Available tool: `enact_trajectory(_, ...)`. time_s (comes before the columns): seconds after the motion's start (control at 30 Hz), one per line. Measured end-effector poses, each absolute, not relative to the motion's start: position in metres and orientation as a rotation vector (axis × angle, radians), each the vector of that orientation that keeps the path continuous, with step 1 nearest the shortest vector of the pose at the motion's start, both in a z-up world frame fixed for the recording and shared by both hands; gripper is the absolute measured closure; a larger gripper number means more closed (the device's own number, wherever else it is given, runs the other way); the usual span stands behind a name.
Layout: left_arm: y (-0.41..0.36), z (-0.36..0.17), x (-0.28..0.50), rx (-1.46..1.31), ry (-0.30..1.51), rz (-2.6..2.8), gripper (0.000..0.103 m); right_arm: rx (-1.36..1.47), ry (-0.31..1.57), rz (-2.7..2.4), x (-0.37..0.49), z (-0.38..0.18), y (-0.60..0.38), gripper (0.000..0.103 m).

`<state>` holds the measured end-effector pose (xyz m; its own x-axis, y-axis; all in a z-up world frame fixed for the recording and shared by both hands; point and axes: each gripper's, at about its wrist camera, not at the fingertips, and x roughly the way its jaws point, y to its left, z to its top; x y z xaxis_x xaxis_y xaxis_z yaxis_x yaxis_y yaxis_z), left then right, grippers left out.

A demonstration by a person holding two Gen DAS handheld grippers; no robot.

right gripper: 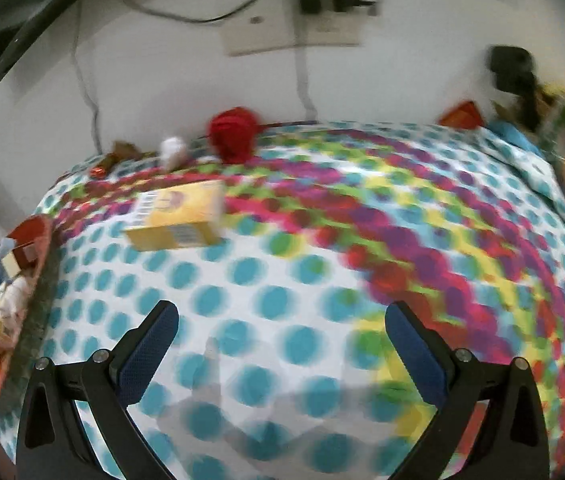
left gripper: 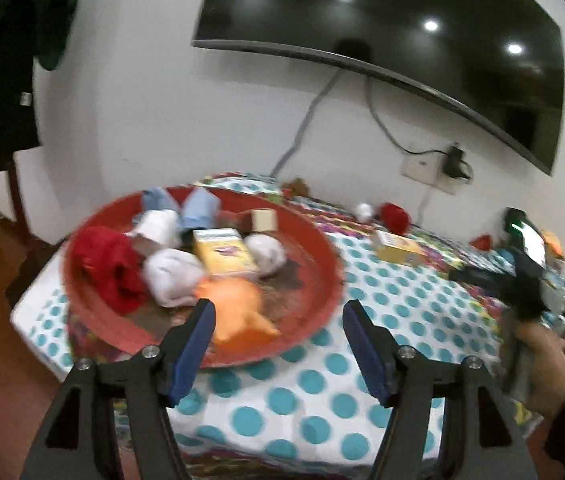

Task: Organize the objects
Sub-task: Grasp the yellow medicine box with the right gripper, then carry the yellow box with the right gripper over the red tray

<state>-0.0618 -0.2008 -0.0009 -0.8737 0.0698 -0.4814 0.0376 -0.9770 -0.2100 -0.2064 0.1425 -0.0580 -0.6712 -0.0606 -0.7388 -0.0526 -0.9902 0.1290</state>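
cardboard, so the yellow box [right gripper: 178, 216] on the dotted counter [right gripper: 282, 280] should be light and stiff: with both grippers' fingers [right gripper: 148, 354] wide and empty, pinch its long flat sides.

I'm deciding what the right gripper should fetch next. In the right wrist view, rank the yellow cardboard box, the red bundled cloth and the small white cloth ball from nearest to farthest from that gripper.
1. Yellow cardboard box: alone on the dotted tablecloth, ahead-left of the right gripper.
2. Red bundled cloth and small white cloth ball: side by side at the wall edge, too close to call.
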Motion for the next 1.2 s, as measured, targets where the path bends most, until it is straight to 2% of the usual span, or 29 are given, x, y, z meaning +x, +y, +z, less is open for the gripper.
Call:
enact_trajectory(0.1, -0.199, -0.003, -0.062, -0.78, -0.26, 3.02, 0.035, 1.304, -0.216, -2.835, -0.231, -0.059, 0.107, 0.0)
enact_trajectory(0.43, -0.231, -0.013, -0.075, -0.838, -0.428, 2.975, 0.035, 1.429, -0.047, -2.865, -0.31, -0.073, 0.052, 0.0)
enact_trajectory(0.5, -0.233, -0.016, -0.078, -0.856, -0.447, 2.96, 0.035, 1.454, -0.082, -2.849, -0.318, -0.078, 0.053, 0.007)
enact_trajectory(0.53, -0.233, -0.017, -0.079, -0.867, -0.45, 2.954, 0.035, 1.45, -0.092, -2.851, -0.319, -0.079, 0.054, 0.017)
enact_trajectory(0.57, -0.234, -0.018, -0.079, -0.875, -0.455, 2.953, 0.035, 1.449, -0.102, -2.867, -0.319, -0.078, 0.055, 0.018)
enact_trajectory(0.63, -0.236, -0.018, -0.078, -0.876, -0.469, 2.961, 0.035, 1.407, -0.135, -2.864, -0.314, -0.075, 0.056, 0.018)
enact_trajectory(0.8, -0.233, -0.015, -0.076, -0.864, -0.442, 2.977, 0.035, 1.367, -0.053, -2.89, -0.304, -0.062, 0.055, 0.018)
enact_trajectory(1.2, -0.216, -0.007, -0.065, -0.852, -0.329, 3.026, 0.035, 1.215, 0.003, -2.926, -0.256, 0.007, 0.048, 0.018)
